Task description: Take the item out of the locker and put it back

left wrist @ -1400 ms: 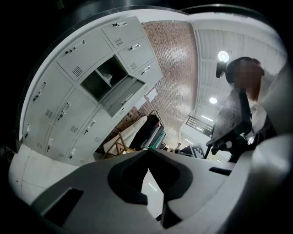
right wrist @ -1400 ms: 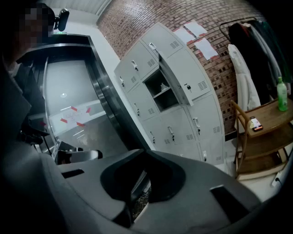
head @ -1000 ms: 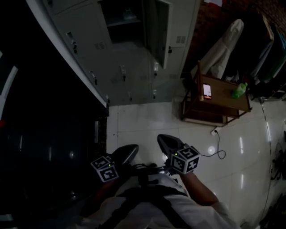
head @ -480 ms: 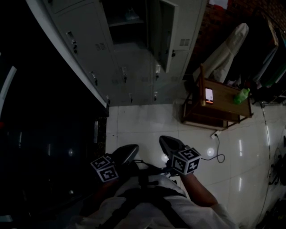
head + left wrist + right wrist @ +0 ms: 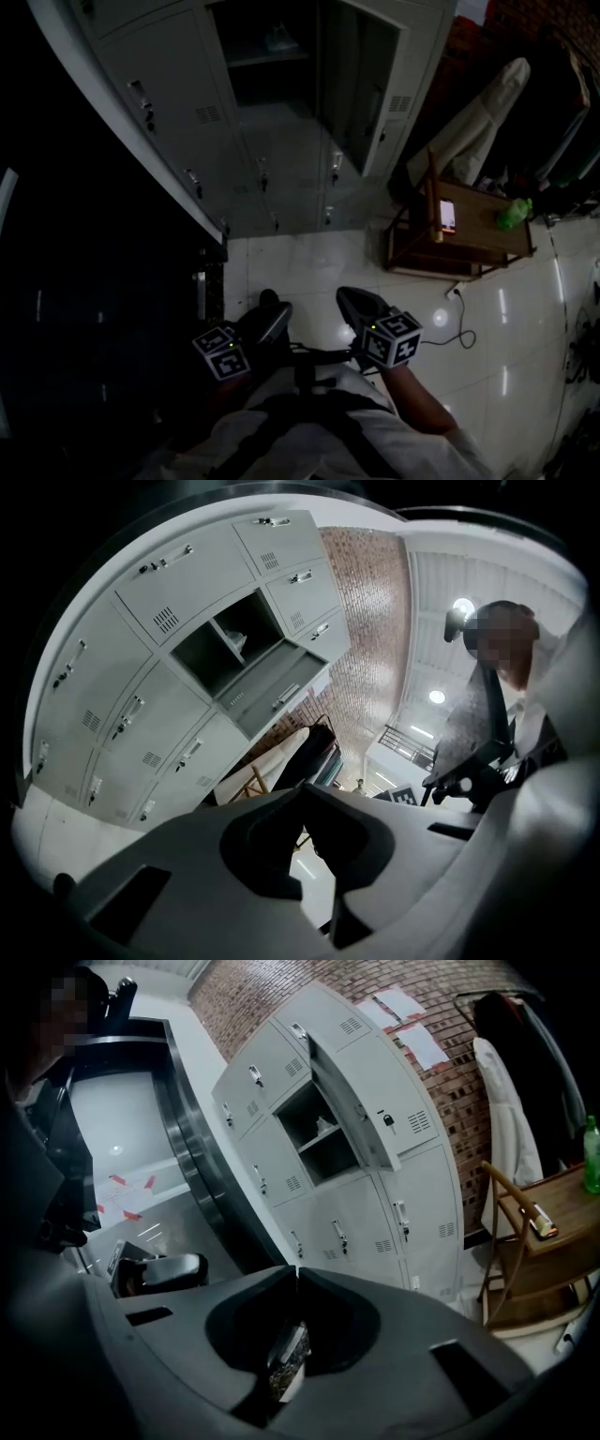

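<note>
Both clenched empty, the left claw [image 5: 266, 317] and right claw [image 5: 354, 306] are facing the open grey metal locker [image 5: 267, 58] at upper centre. Reaching in unopened would probably be risking shoving its small pale item [image 5: 279, 37] deeper.

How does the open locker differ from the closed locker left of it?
The open locker has its door swung out; the closed locker has its door flush. The open locker shows a dark inside with a small item on a shelf; the closed locker shows only a handle and vent slots. Both are grey metal.

Grey lockers [image 5: 169, 94], green bottle [image 5: 513, 214], red brick wall [image 5: 272, 988].
</note>
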{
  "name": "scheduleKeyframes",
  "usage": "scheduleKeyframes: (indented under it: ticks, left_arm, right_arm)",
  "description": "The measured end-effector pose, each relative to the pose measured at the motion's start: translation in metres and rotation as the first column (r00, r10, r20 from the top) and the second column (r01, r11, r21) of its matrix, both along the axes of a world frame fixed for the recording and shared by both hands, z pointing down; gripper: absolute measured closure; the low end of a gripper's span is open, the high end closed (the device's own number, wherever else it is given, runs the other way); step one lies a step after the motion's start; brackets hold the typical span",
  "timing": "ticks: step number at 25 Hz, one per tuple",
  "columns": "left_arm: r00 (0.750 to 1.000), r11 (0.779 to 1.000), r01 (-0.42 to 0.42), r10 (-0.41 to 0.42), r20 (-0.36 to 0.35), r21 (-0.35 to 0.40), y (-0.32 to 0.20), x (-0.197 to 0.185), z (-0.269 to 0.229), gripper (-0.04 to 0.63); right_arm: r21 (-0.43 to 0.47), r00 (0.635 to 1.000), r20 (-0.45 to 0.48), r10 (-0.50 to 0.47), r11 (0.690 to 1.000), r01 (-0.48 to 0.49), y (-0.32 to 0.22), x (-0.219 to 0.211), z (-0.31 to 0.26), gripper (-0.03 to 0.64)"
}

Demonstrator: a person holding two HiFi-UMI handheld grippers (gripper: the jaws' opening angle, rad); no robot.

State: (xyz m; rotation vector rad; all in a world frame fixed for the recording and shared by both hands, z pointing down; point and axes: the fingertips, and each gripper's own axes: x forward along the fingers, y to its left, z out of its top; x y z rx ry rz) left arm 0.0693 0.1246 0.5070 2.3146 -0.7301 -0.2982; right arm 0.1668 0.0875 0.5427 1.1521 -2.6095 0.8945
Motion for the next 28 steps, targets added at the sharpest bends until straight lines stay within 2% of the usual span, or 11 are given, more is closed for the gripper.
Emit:
scheduleKeyframes:
  ticks: [3,10,15,22,28]
  left_arm:
    - [0.999,0.999,-0.040,0.040,-0.001,0.005,-0.045,-0.020,-0.006,0.595]
    - [0.996,0.996,-0.088,0.088,0.014,0.026,-0.157,-0.080,-0.035,0.595]
    - [0.996,0.994,-0.084,0.081,0.044,0.067,-0.226,-0.125,-0.057,0.595]
    - [0.991,0.990,-0.124,0.121,0.054,0.062,-0.279,-0.162,-0.061,0.595]
    - [0.990,0.989,-0.139,0.136,0.042,0.059,-0.301,-0.163,-0.064,0.595]
  right_arm:
    - [0.008,0.999,0.012,0.051,0.999,-0.051,-0.043,-0.019,-0.007,0.615]
    - [0.000,0.996,0.003,0.090,0.996,-0.090,-0.140,-0.081,-0.029,0.617]
    - [-0.021,0.996,-0.011,0.089,0.996,-0.089,-0.202,-0.128,-0.035,0.616]
    - [0.016,0.993,-0.008,0.118,0.993,-0.117,-0.267,-0.172,-0.044,0.616]
    - [0.017,0.990,-0.027,0.139,0.990,-0.139,-0.286,-0.173,-0.042,0.615]
